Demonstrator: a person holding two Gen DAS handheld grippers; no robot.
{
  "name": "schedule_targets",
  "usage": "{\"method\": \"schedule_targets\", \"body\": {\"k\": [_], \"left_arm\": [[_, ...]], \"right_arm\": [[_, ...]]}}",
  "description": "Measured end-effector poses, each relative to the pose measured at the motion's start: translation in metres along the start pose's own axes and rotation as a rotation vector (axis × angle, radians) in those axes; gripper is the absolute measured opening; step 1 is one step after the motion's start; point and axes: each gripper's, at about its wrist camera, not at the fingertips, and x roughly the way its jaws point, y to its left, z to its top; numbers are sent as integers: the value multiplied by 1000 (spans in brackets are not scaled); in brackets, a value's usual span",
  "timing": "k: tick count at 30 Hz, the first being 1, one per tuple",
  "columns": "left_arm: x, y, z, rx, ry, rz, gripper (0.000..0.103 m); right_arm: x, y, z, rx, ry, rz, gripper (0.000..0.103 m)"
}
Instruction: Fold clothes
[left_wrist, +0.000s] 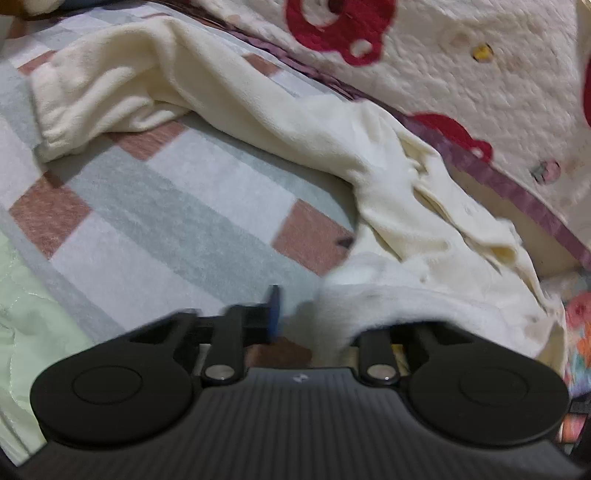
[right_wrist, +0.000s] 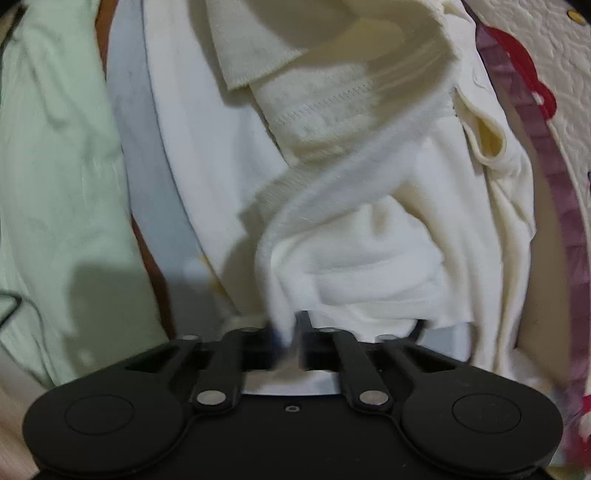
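Cream garment sprawls ahead of both jaws on the checked bed cover; each pair is clamped on a bunched edge, so lifting evenly should keep the fold straight

The garment is plain cream, and it lies on a bedsheet checked in pale grey, white and dusty pink. Along the bed's far edge runs a white quilt with red shapes and a purple-pink border — both grippers are black.
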Motion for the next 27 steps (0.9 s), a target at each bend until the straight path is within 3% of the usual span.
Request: {"method": "schedule_targets", "body": {"k": [4,8,13,16,18,21,23,24,25,27], "left_arm": [[-5,-18,-5,105,-22,15,6],[-2,-22,-5,109,-19,12,7],[-2,-15,-4,69,-39,23,11],[2,-2,-1,-12,-33,12,18],[5,3,0,-47,-22,6,19],[8,7,-1,-73,-11,-1,19],[10,6,-1,-71,-8,1,19],[11,5,-1,-65,-8,6,19],[13,3,-1,-55,-5,11,19],[18,-2,-3,-17,2,49,19]], "right_arm": [[-24,-56,-26,202,-95,-84,6],[-33,-112,-65,472,-244,-189,7],[-16,-174,-105,774,-367,-38,10],[11,-191,-116,970,-424,134,16],[32,-191,-124,1077,-443,253,27],[60,-179,-119,1138,-372,368,45],[74,-174,-115,1147,-335,455,44],[79,-173,-114,1147,-337,469,29],[74,-172,-112,1126,-350,446,5],[64,-171,-107,1082,-378,395,5]]}}
